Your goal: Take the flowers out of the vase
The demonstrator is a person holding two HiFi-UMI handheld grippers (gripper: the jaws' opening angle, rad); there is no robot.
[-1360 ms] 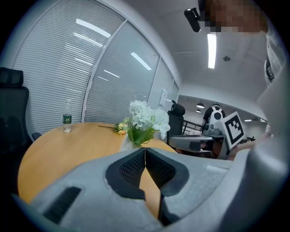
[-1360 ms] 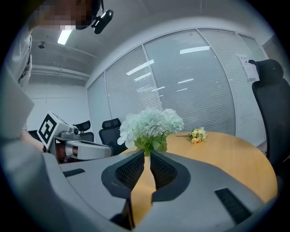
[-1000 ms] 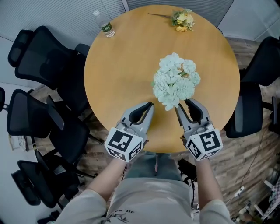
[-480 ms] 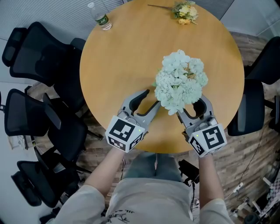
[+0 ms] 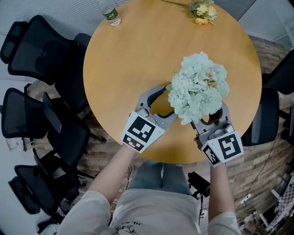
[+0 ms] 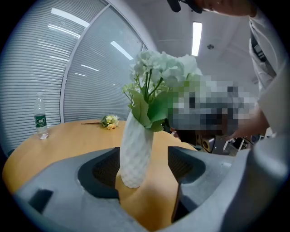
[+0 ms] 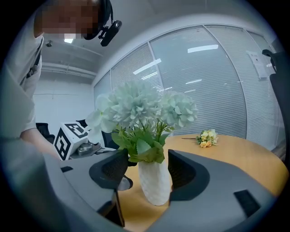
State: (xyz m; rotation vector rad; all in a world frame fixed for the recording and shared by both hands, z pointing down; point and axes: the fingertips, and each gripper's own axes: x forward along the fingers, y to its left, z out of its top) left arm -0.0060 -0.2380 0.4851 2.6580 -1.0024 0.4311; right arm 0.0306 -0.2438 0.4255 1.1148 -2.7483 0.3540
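The left gripper (image 6: 144, 168) has its jaws spread, having just been opening, and the white dimpled ceramic vase (image 6: 135, 152) stands in the gap, close to the 9 o'clock pad but not squeezed. The right gripper (image 7: 147, 170) is the same: its jaws have just been opening and now stand wide on either side of the vase's belly, with slivers of space on both sides. Neither one pinches anything. The pale blue-green hydrangea flowers (image 5: 198, 87) are still seated in the vase, which stands toward the 4 o'clock part of the round wooden surface (image 5: 133, 50), close to the person's edge. The main risk I see is that both pairs of jaws bracket the vase body, and neither brackets the stems. If both close there, the flowers stay in. The vase is slim and top-heavy, so an uneven nudge from one pad could tip it toward the near rim. Pulling the bunch without a firm hold below could lift the vase with it. The head view hides the vase entirely under the blooms, and only the gripper views show it. The left gripper view shows bare green stems above the neck, where the right gripper view shows leaves draped over it. Only the head view places the yellow flower sprig (image 5: 202, 11) at 12 o'clock and the clear plastic water bottle (image 5: 109, 11) at 10 o'clock.
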